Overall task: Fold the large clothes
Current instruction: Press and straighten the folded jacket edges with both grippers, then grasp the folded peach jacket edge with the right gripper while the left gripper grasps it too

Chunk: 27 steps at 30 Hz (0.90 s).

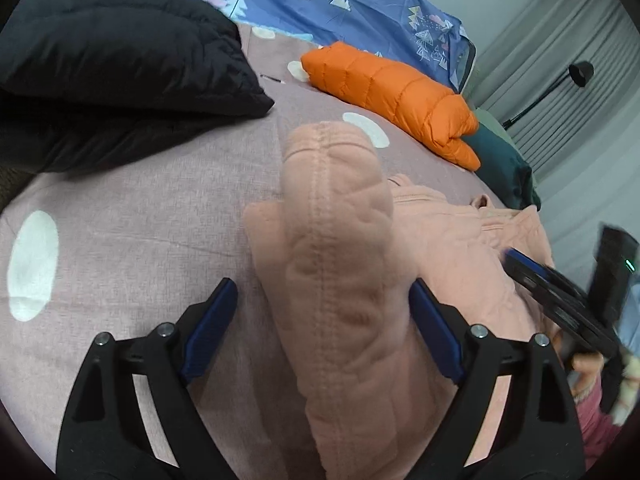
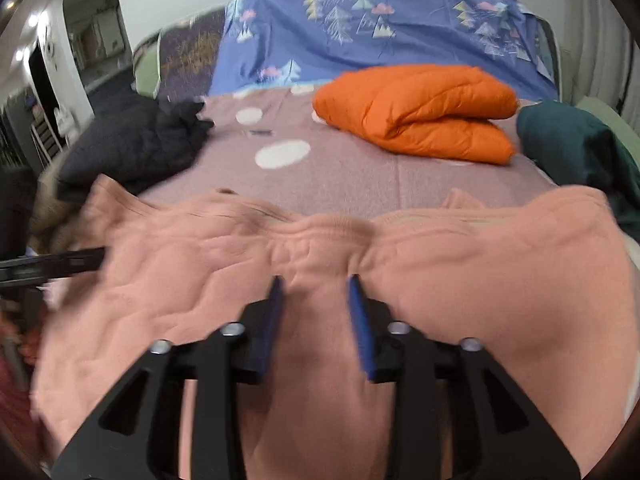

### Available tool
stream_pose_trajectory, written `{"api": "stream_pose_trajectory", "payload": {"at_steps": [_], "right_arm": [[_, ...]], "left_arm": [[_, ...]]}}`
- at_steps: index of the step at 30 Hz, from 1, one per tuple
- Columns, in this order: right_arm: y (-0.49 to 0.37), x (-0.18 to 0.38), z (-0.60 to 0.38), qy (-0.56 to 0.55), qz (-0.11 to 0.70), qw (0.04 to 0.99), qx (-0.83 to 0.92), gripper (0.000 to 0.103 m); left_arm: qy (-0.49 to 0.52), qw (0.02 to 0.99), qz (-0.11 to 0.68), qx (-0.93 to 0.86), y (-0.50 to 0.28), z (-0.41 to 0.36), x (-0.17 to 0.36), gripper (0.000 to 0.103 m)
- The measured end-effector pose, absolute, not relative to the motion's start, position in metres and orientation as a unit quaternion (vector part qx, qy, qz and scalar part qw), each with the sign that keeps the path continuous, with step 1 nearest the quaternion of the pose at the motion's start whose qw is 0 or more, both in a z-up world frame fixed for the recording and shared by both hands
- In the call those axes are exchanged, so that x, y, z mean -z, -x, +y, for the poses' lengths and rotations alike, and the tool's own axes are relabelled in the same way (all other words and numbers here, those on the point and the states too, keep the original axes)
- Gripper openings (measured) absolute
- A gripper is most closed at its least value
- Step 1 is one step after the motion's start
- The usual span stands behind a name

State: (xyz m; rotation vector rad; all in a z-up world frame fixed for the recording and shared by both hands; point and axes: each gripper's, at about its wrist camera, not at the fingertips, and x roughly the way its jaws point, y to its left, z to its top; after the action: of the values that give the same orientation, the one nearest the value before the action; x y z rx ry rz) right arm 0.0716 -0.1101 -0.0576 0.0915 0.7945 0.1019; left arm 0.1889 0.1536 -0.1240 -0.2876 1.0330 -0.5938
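Note:
A pink quilted garment (image 1: 452, 236) lies spread on the mauve bed cover (image 1: 140, 220). In the left wrist view one of its sleeves (image 1: 336, 240) runs lengthwise between the wide-apart jaws of my left gripper (image 1: 322, 286). The sleeve brushes the right pad and stays clear of the left one. My right gripper (image 2: 316, 280) hovers over the garment's body (image 2: 480, 280), its jaws partly apart with a puckered ridge of fabric between them; the cloth there is blurred. The right gripper's blue-tipped fingers (image 1: 520, 268) also show at the right of the left wrist view. My left gripper's fingers (image 2: 60, 264) enter the right wrist view from the left.
A folded orange down jacket (image 2: 420, 120) lies further back on the bed. A black padded jacket (image 2: 132, 144) sits at the left and a dark green garment (image 2: 580, 152) at the right. A blue tree-print sheet (image 2: 360, 32) covers the far end. A black floor lamp (image 1: 580, 72) stands by grey curtains.

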Motion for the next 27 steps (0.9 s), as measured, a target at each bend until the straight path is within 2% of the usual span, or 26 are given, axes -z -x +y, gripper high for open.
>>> {"api": "stream_pose_trajectory", "payload": {"at_steps": [2,3,5,11,13,14,15,21,22,23,24,25,26,27], "right_arm": [[-0.042,0.043,-0.087,0.008,0.364,0.928,-0.081,0.051],[-0.025,0.040,-0.069,0.042,0.356,0.927,-0.107,0.057],[0.000,0.043,-0.032,0.093,0.357,0.913,-0.172,0.064],[0.052,0.077,0.060,0.243,0.339,0.868,-0.270,0.064],[0.058,0.086,0.077,0.276,0.331,0.861,-0.271,0.069],[0.060,0.090,0.086,0.292,0.327,0.857,-0.272,0.077],[0.061,0.094,0.094,0.310,0.319,0.854,-0.270,0.078],[0.052,0.109,0.121,0.366,0.279,0.857,-0.229,0.077],[0.048,0.113,0.123,0.369,0.276,0.858,-0.225,0.074],[0.044,0.116,0.124,0.370,0.277,0.858,-0.223,0.055],[0.041,0.115,0.122,0.362,0.278,0.864,-0.213,0.040],[0.039,0.109,0.117,0.341,0.278,0.872,-0.213,0.034],[0.037,0.100,0.110,0.313,0.281,0.880,-0.219,0.030],[0.034,0.087,0.099,0.274,0.288,0.889,-0.227,0.028]], "left_arm": [[0.147,0.813,0.486,0.284,-0.191,0.156,0.127,0.090],[0.147,0.813,0.486,0.284,-0.191,0.156,0.127,0.090],[0.146,0.813,0.487,0.283,-0.190,0.156,0.126,0.090],[0.129,0.814,0.498,0.269,-0.187,0.157,0.117,0.090],[0.123,0.813,0.503,0.268,-0.187,0.157,0.117,0.090],[0.125,0.810,0.506,0.269,-0.189,0.157,0.118,0.090],[0.127,0.807,0.508,0.271,-0.190,0.158,0.119,0.091],[0.165,0.802,0.493,0.294,-0.199,0.163,0.133,0.097],[0.169,0.804,0.488,0.297,-0.199,0.164,0.134,0.095],[0.173,0.806,0.481,0.299,-0.198,0.165,0.134,0.093],[0.179,0.804,0.475,0.310,-0.197,0.165,0.133,0.071],[0.187,0.798,0.474,0.322,-0.195,0.165,0.133,0.054],[0.185,0.805,0.469,0.314,-0.192,0.165,0.128,0.049],[0.176,0.810,0.464,0.313,-0.189,0.164,0.121,0.039]]}}
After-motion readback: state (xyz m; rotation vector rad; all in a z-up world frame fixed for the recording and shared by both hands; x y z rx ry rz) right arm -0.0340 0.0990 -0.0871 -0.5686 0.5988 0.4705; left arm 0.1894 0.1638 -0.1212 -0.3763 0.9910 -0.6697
